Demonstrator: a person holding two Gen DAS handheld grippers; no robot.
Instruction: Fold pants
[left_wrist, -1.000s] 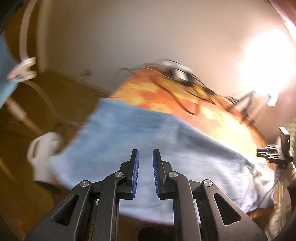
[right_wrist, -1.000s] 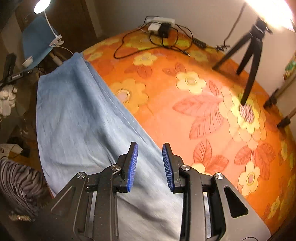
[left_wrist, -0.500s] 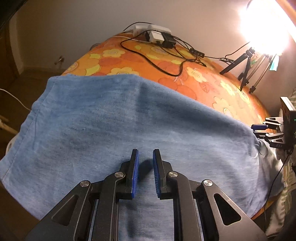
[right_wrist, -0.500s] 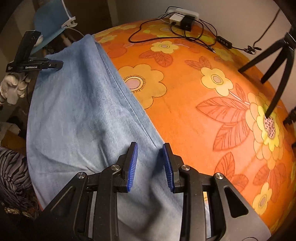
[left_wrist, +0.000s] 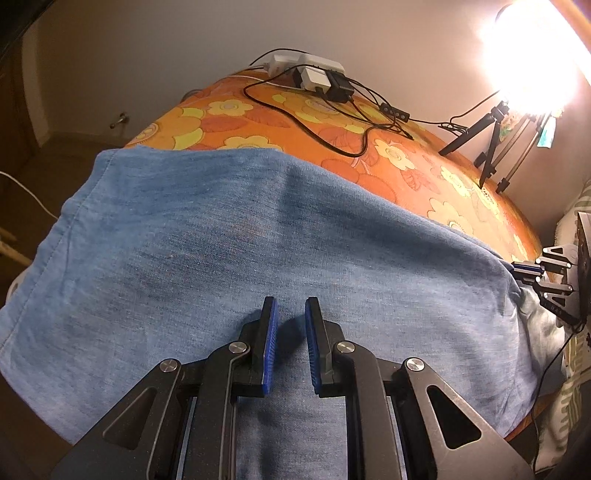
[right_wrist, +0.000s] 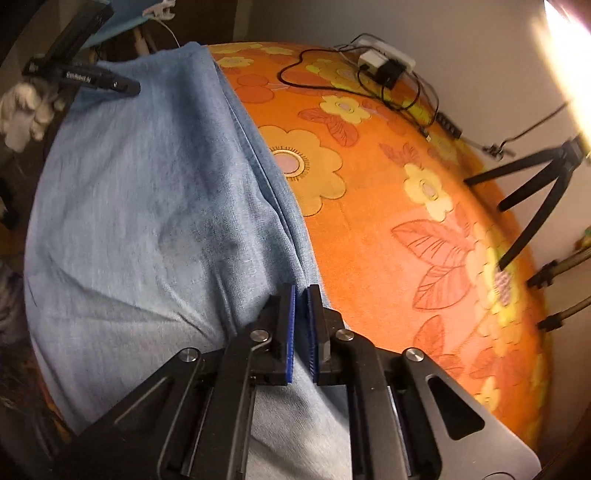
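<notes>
Right hand-held gripper (right_wrist: 300, 325) has just pinched the pants' far edge.
Half a second ago my jaws stood apart; now they clamp the blue denim pants (right_wrist: 147, 192), lying along the near side of the floral-covered desk (right_wrist: 388, 206). My left hand-held gripper (left_wrist: 288, 347) stays open above them.

1. The left wrist view looks forward along the left gripper (left_wrist: 288, 314), low and close over the pants (left_wrist: 258, 240), facing across the orange flowered cloth (left_wrist: 424, 158) toward the wall and the power strip (left_wrist: 306, 66).
2. The right wrist view looks along the right gripper (right_wrist: 300, 299), very close to the pants' (right_wrist: 147, 184) edge, facing lengthwise down the fabric.
3. Both views share the pants, the flowered cloth, the power strip (right_wrist: 384, 61) and the tripod (left_wrist: 487, 136) (right_wrist: 535, 192).
4. Each view catches the other gripper at its margin: the right one at the left view's right edge, the left one at the right view's upper left.
</notes>
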